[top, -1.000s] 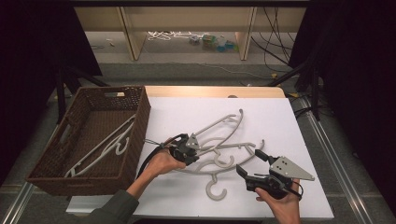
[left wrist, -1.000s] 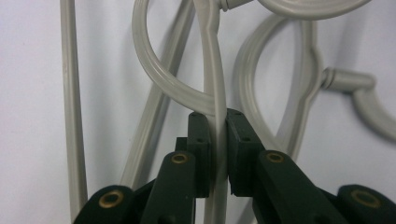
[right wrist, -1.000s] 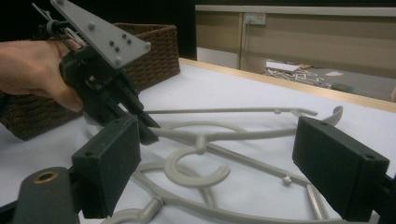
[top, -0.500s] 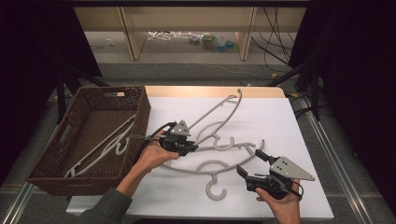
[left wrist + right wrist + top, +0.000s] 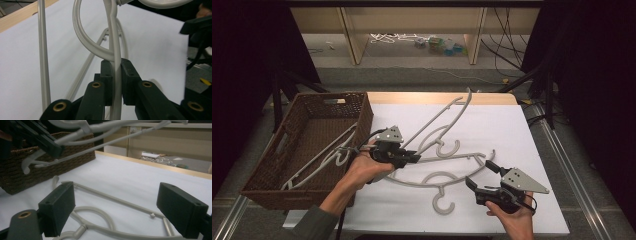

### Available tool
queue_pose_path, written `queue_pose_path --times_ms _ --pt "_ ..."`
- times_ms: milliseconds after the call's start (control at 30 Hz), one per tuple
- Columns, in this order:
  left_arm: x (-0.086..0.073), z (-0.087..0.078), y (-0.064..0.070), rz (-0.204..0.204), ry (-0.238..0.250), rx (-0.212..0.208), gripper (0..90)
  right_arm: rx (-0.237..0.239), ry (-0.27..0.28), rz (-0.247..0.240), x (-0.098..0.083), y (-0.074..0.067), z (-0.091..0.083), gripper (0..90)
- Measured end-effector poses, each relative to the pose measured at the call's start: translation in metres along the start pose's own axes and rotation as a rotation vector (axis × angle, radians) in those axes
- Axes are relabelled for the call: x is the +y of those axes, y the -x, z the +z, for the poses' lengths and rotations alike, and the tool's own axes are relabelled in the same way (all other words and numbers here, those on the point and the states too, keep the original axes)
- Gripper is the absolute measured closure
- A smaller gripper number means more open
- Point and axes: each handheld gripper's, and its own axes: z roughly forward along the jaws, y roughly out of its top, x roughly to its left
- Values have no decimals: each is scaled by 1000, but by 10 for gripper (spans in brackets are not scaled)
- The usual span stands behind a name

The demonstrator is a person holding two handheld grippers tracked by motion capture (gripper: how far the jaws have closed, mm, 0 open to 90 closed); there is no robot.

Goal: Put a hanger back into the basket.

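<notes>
The right gripper (image 5: 484,176) rests at about five o'clock on the bench (image 5: 492,125), jaws standing wide apart and holding nothing, with the lying hanger (image 5: 439,180) flat on the white sheet just ahead of it. At about nine o'clock from it, the left gripper (image 5: 414,157) is clamped on the thin bar of the lifted hanger (image 5: 439,120), which rises tilted toward one o'clock, its far end high above the bench. The pinch sits near one end of a long, light frame, so the hanger may well swing or twist in the jaws. Its curved parts hang close over the lying hanger and could snag it and drag it along. The left forearm reaches in from the lower edge beside the wicker basket (image 5: 257,172), where another hanger (image 5: 319,157) lies.
</notes>
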Motion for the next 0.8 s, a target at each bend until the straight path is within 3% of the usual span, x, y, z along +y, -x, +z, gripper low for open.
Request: queue_pose_path --times_ms 167,233,467,600,800 --pt "8 -17 5 -6 -5 -23 818 1 0 -1 0 0 0 161" --pt "12 -24 6 -11 -4 -50 818 0 -1 -1 -1 0 0 161" --pt "23 -52 9 -10 -14 -61 818 -1 -2 1 -1 0 1 161" --pt "28 -71 7 -10 -13 -37 818 2 0 6 -1 0 1 161" --pt "29 -99 2 -1 -31 41 819 0 0 0 -1 0 1 161"
